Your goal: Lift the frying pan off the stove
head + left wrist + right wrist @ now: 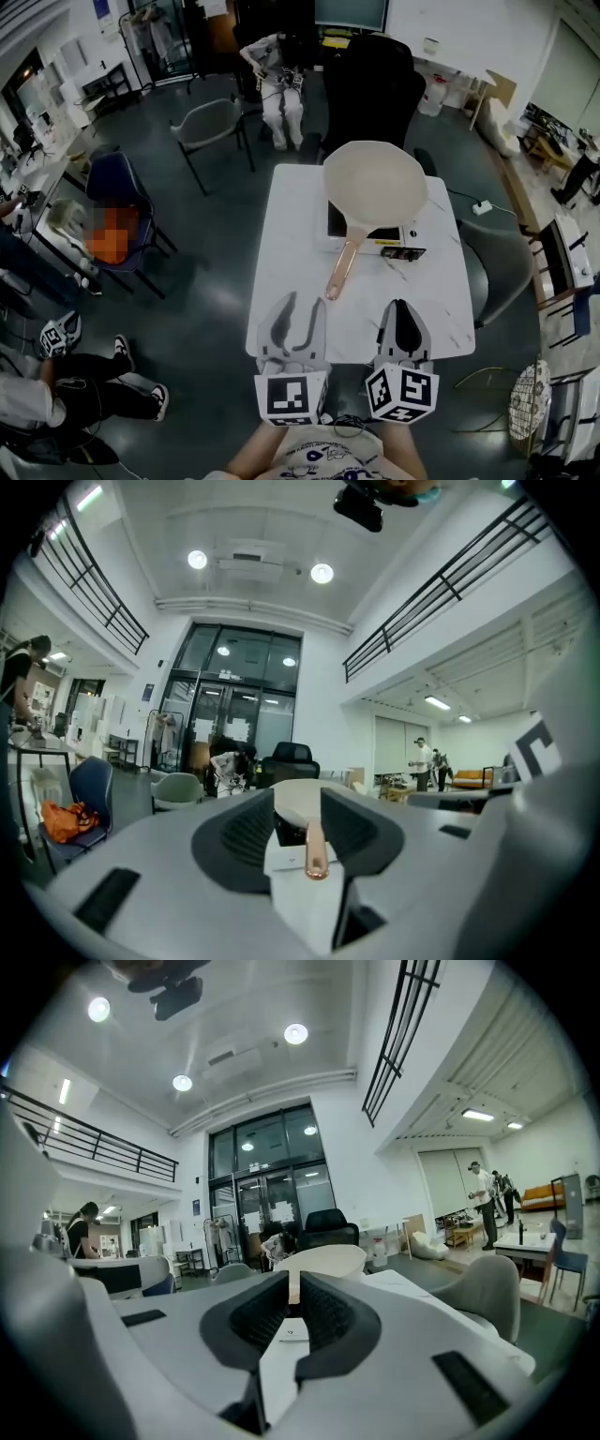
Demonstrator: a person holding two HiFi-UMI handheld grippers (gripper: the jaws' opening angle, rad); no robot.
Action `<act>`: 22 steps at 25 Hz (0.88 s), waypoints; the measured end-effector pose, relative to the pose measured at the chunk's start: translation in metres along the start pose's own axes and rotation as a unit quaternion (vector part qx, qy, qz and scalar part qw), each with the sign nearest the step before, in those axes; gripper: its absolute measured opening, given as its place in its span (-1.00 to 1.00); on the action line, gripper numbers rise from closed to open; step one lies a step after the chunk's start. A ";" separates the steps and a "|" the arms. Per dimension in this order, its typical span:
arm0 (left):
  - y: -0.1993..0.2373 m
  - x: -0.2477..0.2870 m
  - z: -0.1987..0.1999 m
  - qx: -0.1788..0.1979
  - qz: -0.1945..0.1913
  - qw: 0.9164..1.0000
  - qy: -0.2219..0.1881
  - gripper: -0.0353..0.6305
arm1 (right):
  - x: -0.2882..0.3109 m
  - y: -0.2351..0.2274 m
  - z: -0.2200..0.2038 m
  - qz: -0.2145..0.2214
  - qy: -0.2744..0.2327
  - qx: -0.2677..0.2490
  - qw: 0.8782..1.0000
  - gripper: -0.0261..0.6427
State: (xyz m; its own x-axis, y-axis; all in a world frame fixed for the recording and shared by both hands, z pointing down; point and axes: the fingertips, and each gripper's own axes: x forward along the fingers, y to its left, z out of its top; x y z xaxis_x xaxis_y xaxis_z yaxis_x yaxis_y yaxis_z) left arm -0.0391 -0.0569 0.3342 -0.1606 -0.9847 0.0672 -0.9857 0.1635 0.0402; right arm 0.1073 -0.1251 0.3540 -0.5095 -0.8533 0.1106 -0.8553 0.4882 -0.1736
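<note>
A cream frying pan (375,183) sits on a small portable stove (398,246) on the white table (291,216). Its copper handle (342,267) points toward me. My left gripper (302,307) is open with nothing gripped, and the handle's end lies just ahead of its tips. In the left gripper view the handle (314,850) and the pan (295,797) show through the gap of the left gripper (298,808). My right gripper (401,307) is shut and empty near the table's front edge, right of the handle. In the right gripper view the pan (323,1260) shows beyond the right gripper (293,1283).
A black office chair (370,84) stands behind the table, with a seated person (281,89) beside it. A grey chair (211,122) and a blue chair with an orange bag (117,202) stand at the left, and another grey chair (506,267) at the right.
</note>
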 end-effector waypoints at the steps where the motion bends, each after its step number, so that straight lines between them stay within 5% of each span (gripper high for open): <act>1: 0.002 0.005 -0.003 -0.001 -0.006 1.000 0.003 -0.41 | 0.005 0.001 0.000 -0.002 0.000 0.001 1.000 -0.78; 10: 0.010 0.042 -0.035 -0.050 -0.071 0.994 0.067 -0.41 | 0.039 0.006 -0.008 -0.022 0.008 0.009 1.000 -0.78; 22: 0.008 0.070 -0.061 -0.097 -0.096 0.984 0.116 -0.41 | 0.063 -0.004 -0.024 -0.037 0.035 0.017 0.999 -0.78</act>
State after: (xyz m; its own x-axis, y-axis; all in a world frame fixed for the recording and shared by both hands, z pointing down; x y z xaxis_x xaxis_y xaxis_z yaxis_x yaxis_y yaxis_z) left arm -0.0550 -0.1207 0.3997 0.0652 -0.9621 0.2647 -0.9647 0.0070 0.2632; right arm 0.0765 -0.1768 0.3850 -0.4508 -0.8718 0.1916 -0.8880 0.4162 -0.1956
